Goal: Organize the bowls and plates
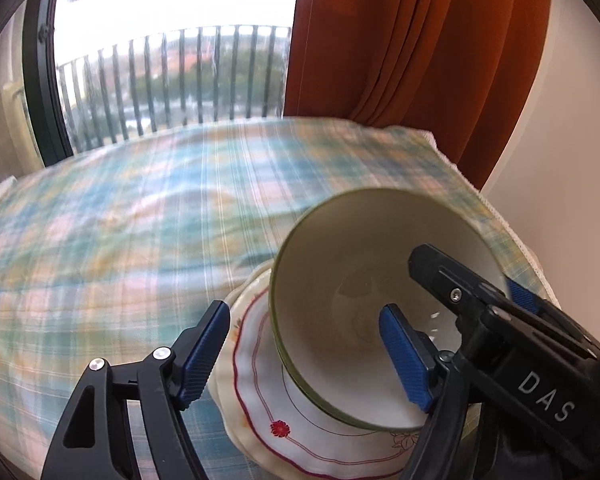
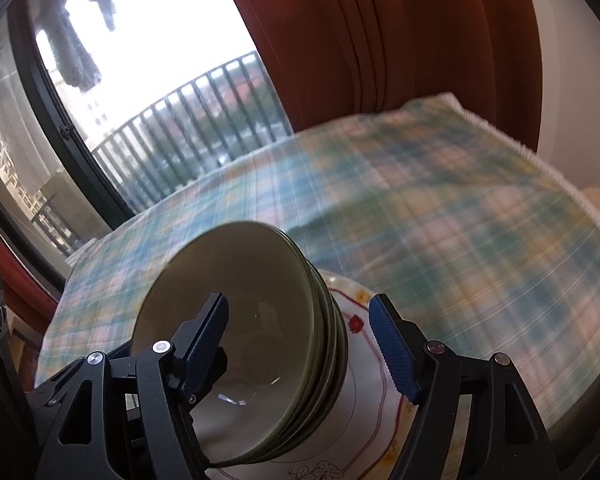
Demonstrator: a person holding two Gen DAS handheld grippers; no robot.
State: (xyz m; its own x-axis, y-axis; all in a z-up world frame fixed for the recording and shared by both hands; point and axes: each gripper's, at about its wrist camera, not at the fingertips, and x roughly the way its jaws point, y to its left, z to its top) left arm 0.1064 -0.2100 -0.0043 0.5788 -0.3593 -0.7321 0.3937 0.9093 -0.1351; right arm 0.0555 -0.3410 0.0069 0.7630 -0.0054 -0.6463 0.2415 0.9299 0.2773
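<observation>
A stack of green-rimmed, cream bowls [image 1: 364,264] [image 2: 244,312] sits on a stack of white scalloped plates with a red line and flowers [image 1: 260,380] [image 2: 364,392], on a plaid tablecloth. My left gripper [image 1: 304,356] is open, its left finger outside the bowls over the plate, its right finger inside the top bowl. My right gripper [image 2: 300,344] is open, its left finger inside the top bowl, its right finger over the plate. The right gripper also shows in the left wrist view [image 1: 496,304], reaching into the bowl from the right.
The plaid tablecloth [image 1: 140,220] [image 2: 460,220] covers the table to its far edge. An orange curtain [image 1: 400,40] [image 2: 380,32] and a window with a balcony railing [image 1: 172,80] stand behind. A white wall is at the right.
</observation>
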